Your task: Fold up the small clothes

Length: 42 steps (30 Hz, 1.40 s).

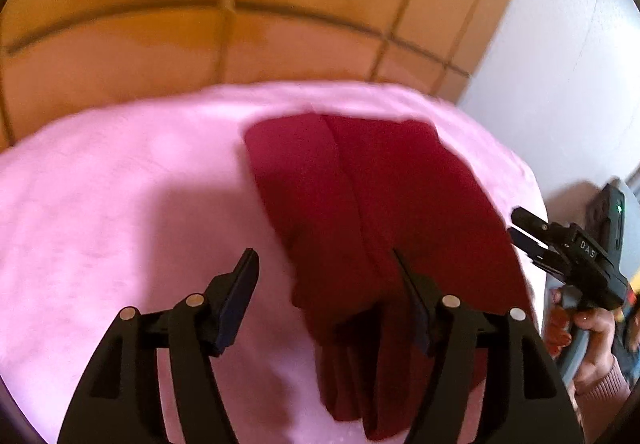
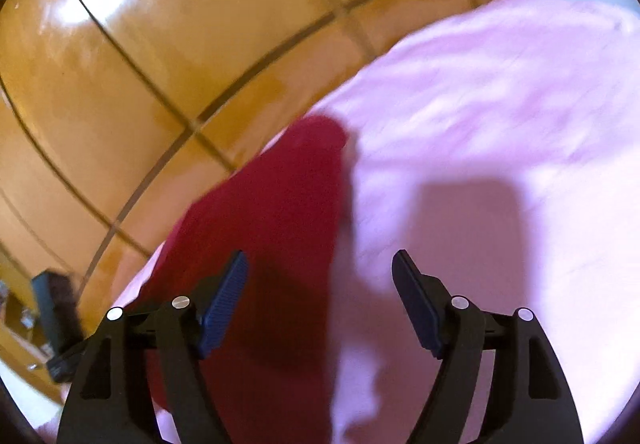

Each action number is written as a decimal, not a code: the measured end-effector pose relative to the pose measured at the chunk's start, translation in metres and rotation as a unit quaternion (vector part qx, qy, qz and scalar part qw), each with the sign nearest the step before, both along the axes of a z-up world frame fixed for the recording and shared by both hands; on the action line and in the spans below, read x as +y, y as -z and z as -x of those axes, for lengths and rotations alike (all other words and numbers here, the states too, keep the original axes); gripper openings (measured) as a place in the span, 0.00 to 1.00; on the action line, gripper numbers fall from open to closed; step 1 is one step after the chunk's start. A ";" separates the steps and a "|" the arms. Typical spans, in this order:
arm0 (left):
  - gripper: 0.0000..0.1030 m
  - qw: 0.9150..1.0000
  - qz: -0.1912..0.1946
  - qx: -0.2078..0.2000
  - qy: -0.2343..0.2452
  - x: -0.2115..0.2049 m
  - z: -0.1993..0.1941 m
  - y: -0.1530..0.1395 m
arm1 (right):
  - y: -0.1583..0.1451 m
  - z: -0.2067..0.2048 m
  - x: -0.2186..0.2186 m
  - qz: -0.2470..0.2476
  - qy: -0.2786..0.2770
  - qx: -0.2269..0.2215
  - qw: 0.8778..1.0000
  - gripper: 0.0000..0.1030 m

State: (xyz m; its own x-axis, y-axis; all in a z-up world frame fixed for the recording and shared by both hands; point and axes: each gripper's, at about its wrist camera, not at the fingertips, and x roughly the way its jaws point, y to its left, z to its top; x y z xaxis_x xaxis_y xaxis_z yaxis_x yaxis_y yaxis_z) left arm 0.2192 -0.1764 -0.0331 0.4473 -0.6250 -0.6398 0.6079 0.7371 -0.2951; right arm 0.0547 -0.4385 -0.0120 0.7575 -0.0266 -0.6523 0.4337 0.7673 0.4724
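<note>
A dark red garment (image 1: 360,212) lies folded lengthwise on a pink blanket (image 1: 120,204), its narrow end toward me. My left gripper (image 1: 324,256) is open and empty, hovering over the garment's near left part. My right gripper (image 2: 320,260) is open and empty above the garment's (image 2: 272,236) right edge and the blanket (image 2: 500,124). The right gripper also shows in the left wrist view (image 1: 524,228) at the garment's right side, held by a hand.
A glossy wooden headboard with panel grooves (image 1: 240,24) rises behind the blanket. A white wall (image 1: 580,64) is at the right. A dark object (image 2: 52,308) sits at the far left of the right wrist view.
</note>
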 end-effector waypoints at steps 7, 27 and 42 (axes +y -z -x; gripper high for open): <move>0.53 0.996 -0.013 -0.087 -0.008 -0.044 0.007 -0.042 | -0.038 -0.050 0.015 0.091 -0.065 0.000 0.994 0.31; 0.59 0.989 -0.103 -0.086 0.058 -0.102 -0.015 0.019 | 0.019 -0.094 0.022 0.116 -0.050 0.071 0.989 0.31; 0.76 0.987 -0.111 -0.113 0.031 -0.046 0.053 0.016 | 0.004 -0.026 0.088 0.165 -0.067 0.093 0.980 0.32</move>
